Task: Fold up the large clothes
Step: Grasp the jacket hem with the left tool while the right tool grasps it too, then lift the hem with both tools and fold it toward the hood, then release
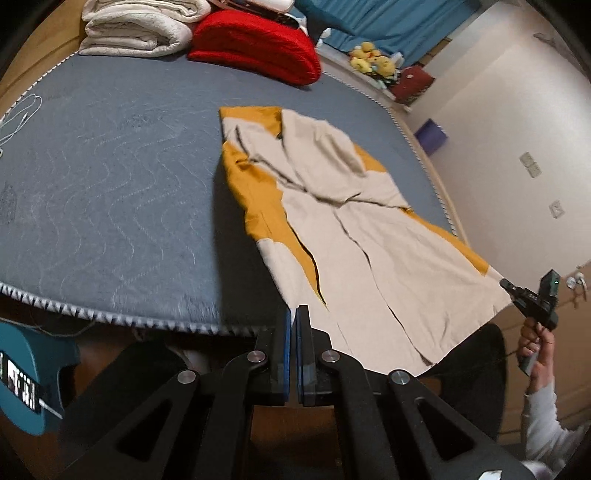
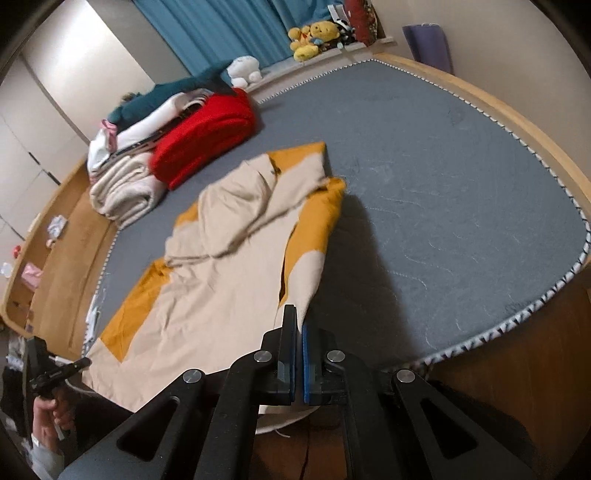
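A large beige garment with mustard panels [image 1: 351, 240] lies lengthwise on the grey mattress [image 1: 110, 184], collar end far and hem end near. My left gripper [image 1: 294, 312] is shut on the hem's left corner, which is raised off the mattress edge. At the hem's other corner the right gripper [image 1: 503, 283] shows small, held by a hand. In the right wrist view the same garment [image 2: 229, 277] runs up to my right gripper [image 2: 298, 314], shut on its corner. There the left gripper [image 2: 86, 362] pinches the opposite corner. The hem hangs taut between the two.
Folded white blankets [image 1: 136, 33] and a red folded blanket [image 1: 255, 48] are stacked at the mattress's far end. Yellow plush toys [image 1: 373, 59] sit on a ledge below blue curtains. A wooden bed frame [image 2: 517, 122] rims the mattress. A white cable [image 1: 22, 118] lies at the left.
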Tool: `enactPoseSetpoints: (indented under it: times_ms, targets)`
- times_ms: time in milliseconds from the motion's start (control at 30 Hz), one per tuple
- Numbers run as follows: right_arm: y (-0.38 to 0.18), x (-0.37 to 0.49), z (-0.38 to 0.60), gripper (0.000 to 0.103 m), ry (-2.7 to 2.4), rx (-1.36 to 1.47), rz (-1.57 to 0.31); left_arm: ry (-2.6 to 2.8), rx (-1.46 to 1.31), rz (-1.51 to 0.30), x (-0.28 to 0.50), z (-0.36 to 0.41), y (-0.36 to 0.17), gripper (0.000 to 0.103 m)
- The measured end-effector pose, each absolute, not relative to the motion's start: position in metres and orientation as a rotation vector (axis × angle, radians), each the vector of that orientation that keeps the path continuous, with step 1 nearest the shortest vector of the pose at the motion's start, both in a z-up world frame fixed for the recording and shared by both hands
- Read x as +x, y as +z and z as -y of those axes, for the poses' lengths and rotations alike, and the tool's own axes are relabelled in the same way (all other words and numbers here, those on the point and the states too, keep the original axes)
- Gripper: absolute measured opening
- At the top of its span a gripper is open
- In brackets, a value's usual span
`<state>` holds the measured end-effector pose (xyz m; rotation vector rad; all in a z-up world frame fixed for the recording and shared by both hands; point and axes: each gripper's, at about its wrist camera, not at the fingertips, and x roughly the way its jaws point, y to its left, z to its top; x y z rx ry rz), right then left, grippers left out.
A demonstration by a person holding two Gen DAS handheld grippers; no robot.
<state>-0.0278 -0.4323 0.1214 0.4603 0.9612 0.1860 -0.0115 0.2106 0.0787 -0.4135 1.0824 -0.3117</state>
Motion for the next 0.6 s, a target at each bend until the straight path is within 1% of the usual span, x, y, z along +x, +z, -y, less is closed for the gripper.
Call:
enactPoseSetpoints:
  times_ms: [167, 300, 433, 600]
  targets:
    - [0.155, -0.086, 0.448, 0.002, 0.191, 0.488, -0.912, -0.336, -0.483, -1.067, -0.043, -0.228, 0.097, 0.001]
    - [0.161, -0.089, 0.455, 0.002, 0.177, 0.529, -0.896, -0.321, -0.511, -1.056, -0.019, -0.231, 0.091, 0.001]
    - [0.144, -0.035, 0.449, 0.002, 0.160, 0.506, -0.892, -0.291, -0.532, -1.034, 0.056, -0.231, 0.068, 0.001]
    - [0.089, 0.085, 0.442, 0.002, 0.089, 0.462, -0.920, -0.194, -0.538, -1.017, 0.168, -0.232, 0.015, 0.001]
